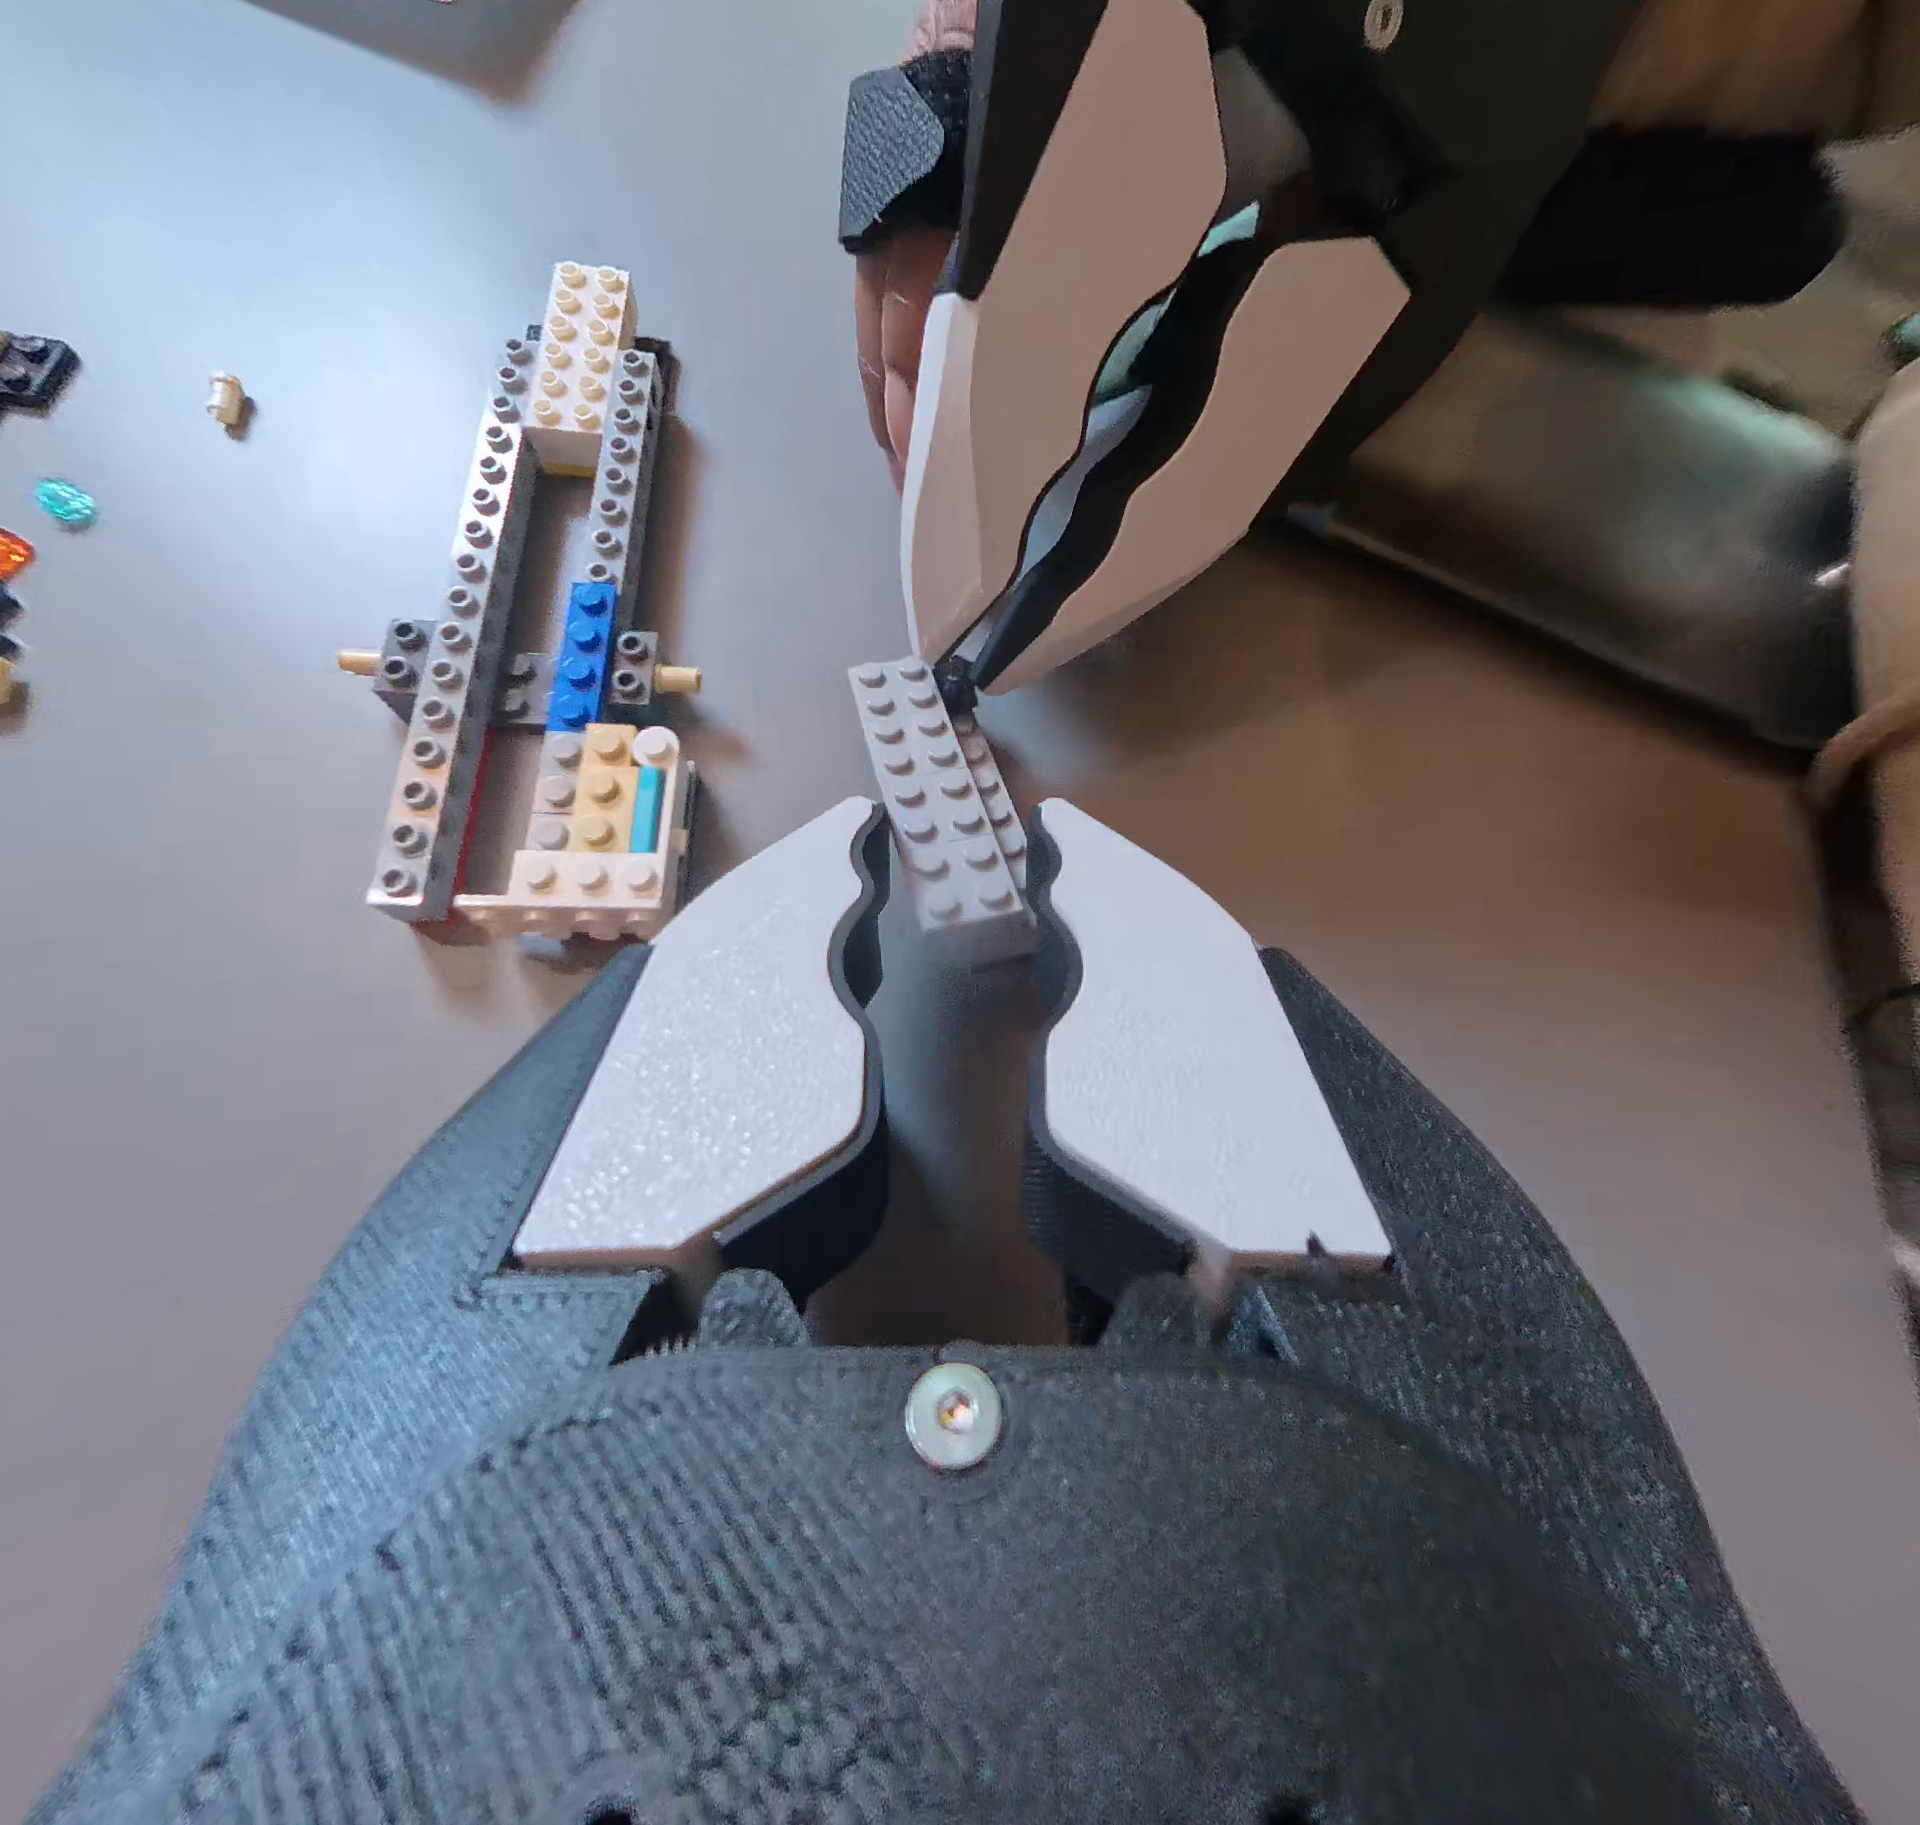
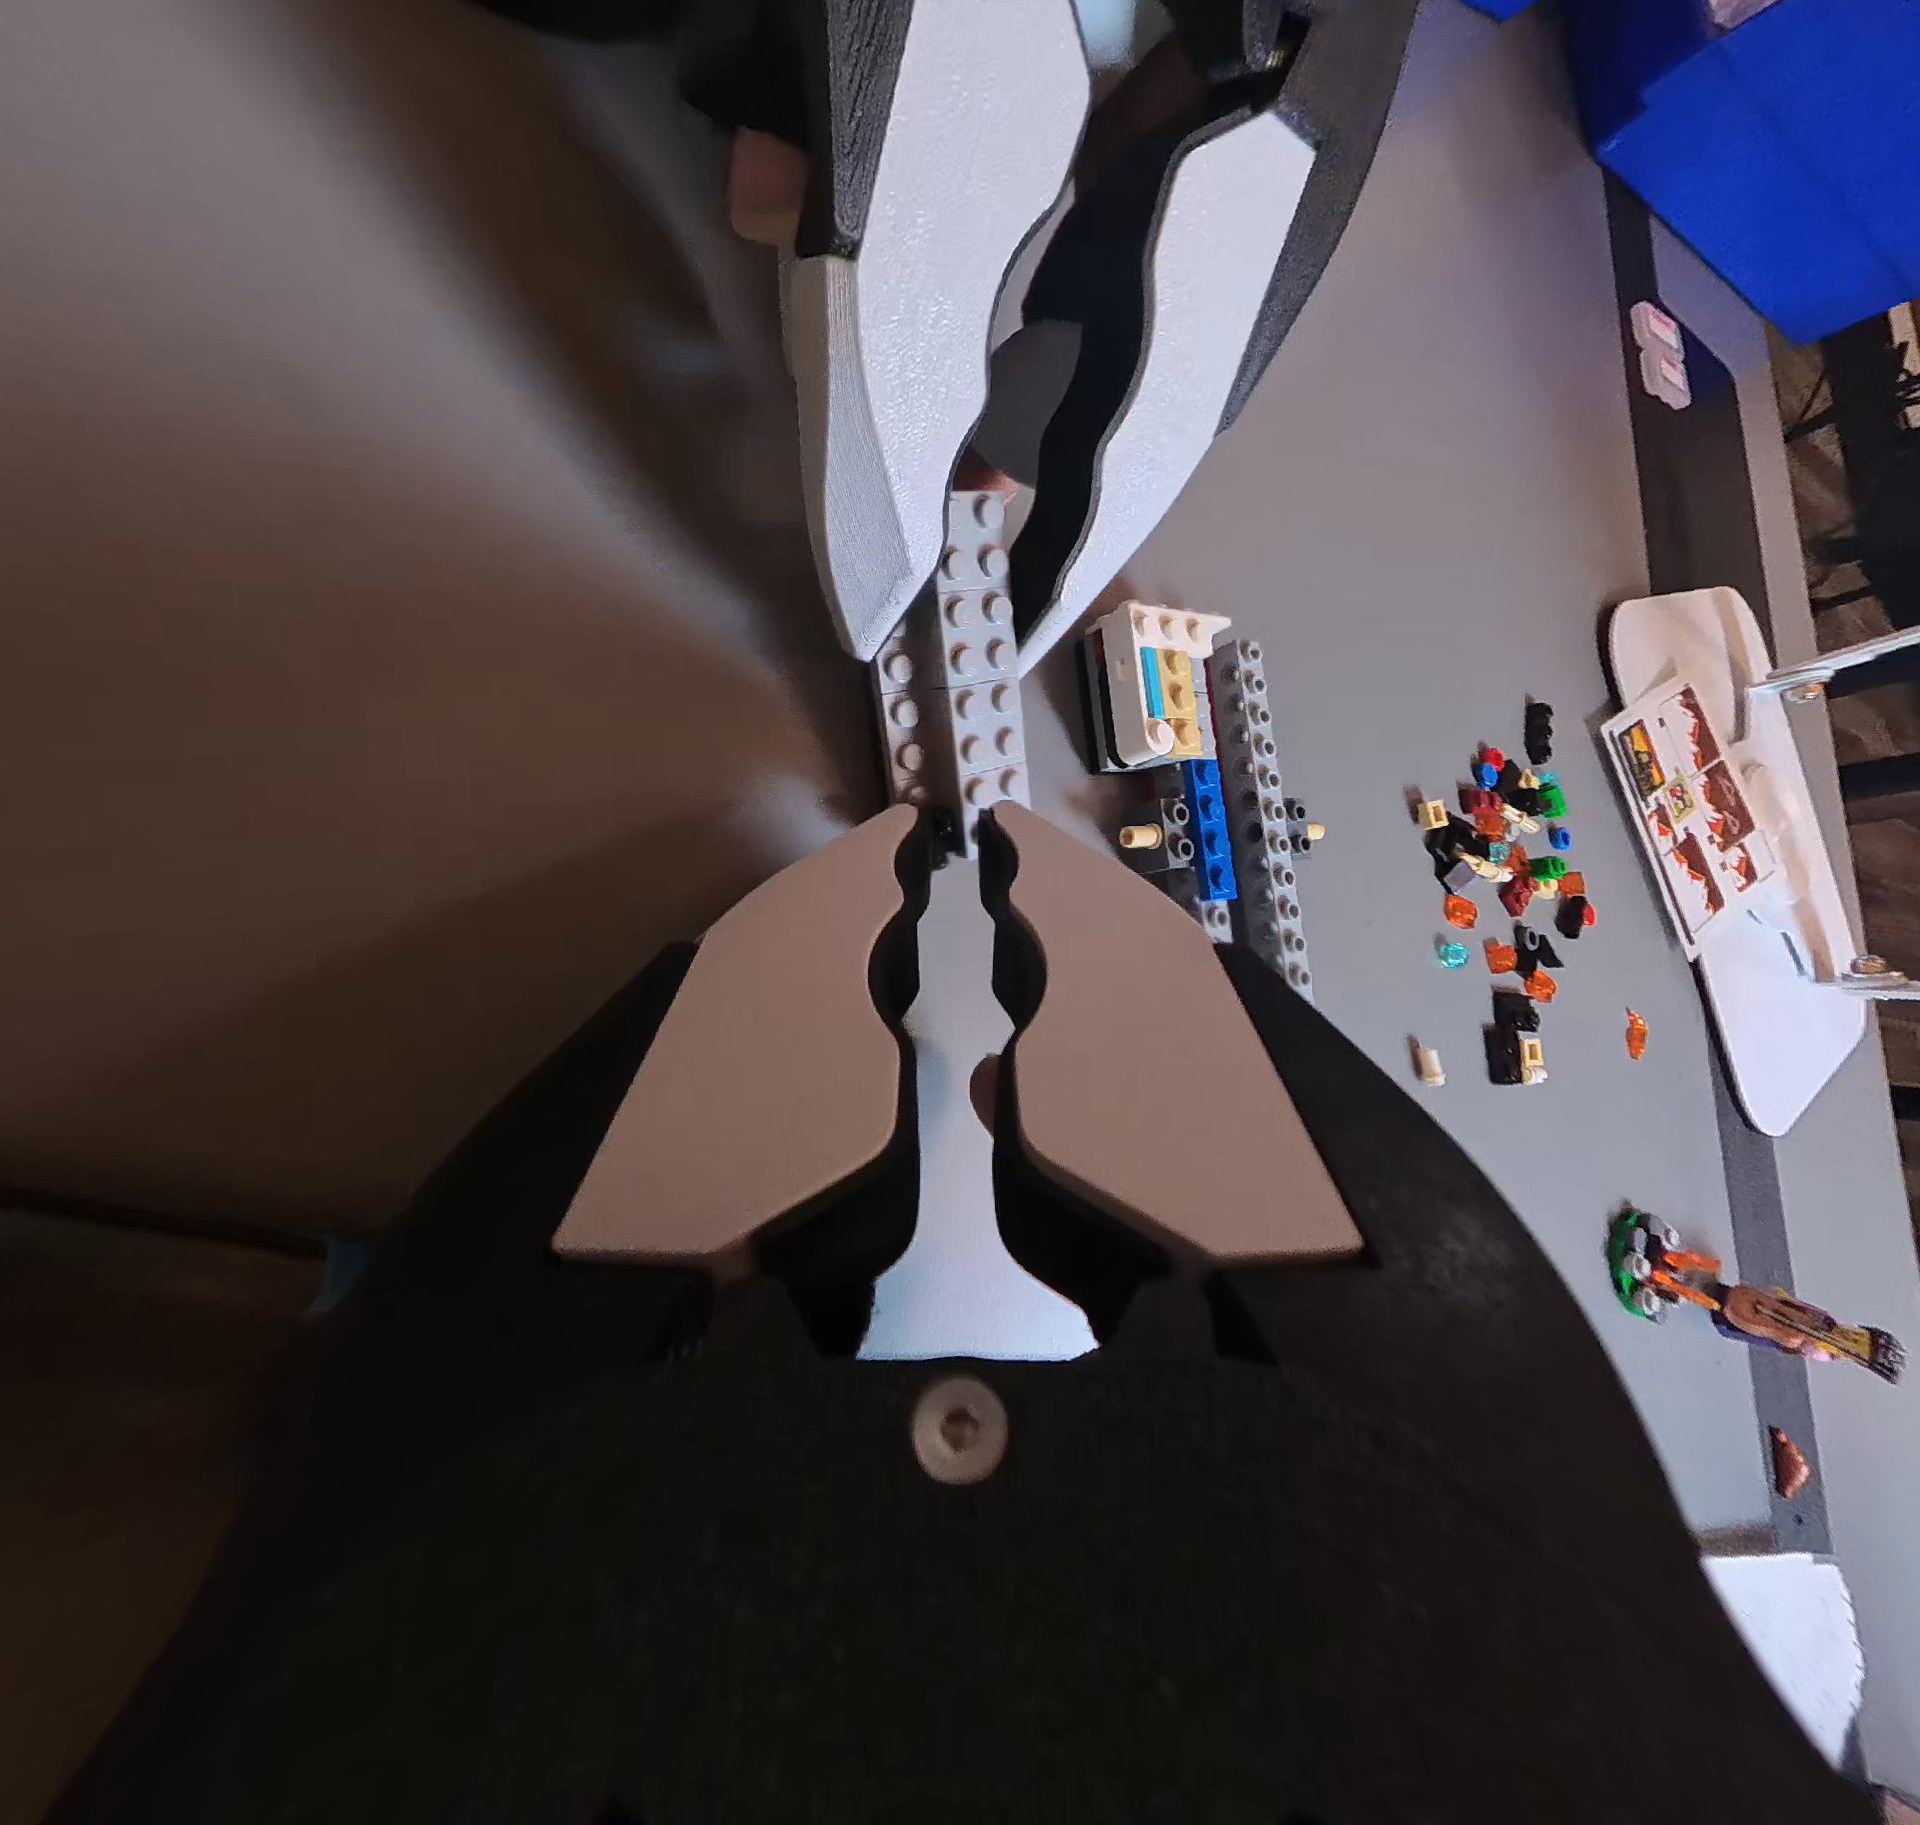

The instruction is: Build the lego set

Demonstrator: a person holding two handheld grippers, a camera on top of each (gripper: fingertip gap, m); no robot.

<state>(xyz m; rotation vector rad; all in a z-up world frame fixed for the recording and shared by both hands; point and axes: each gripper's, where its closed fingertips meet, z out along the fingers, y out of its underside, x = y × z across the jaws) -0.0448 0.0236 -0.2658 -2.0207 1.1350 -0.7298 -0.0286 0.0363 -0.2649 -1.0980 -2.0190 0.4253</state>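
Observation:
My left gripper (image 1: 956, 819) is shut on a long grey Lego stack (image 1: 935, 767) and holds it above the table. My right gripper (image 1: 964, 676) reaches in from the upper right. Its tips are closed on a small black piece (image 1: 954, 679) at the far end of the grey stack. In the right wrist view, my right gripper (image 2: 951, 825) pinches the black piece (image 2: 943, 830) against the end of the grey stack (image 2: 971, 674), and the left gripper (image 2: 951, 648) grips the stack from above. The partly built model (image 1: 530, 632) lies on the table to the left.
The model also shows in the right wrist view (image 2: 1205, 788). A pile of small loose pieces (image 2: 1507, 871) lies right of it. A picture sheet (image 2: 1683, 819) rests on a white stand (image 2: 1787, 1048). Blue bins (image 2: 1766, 134) stand at the table's far side. A small colourful build (image 2: 1745, 1297) lies nearer.

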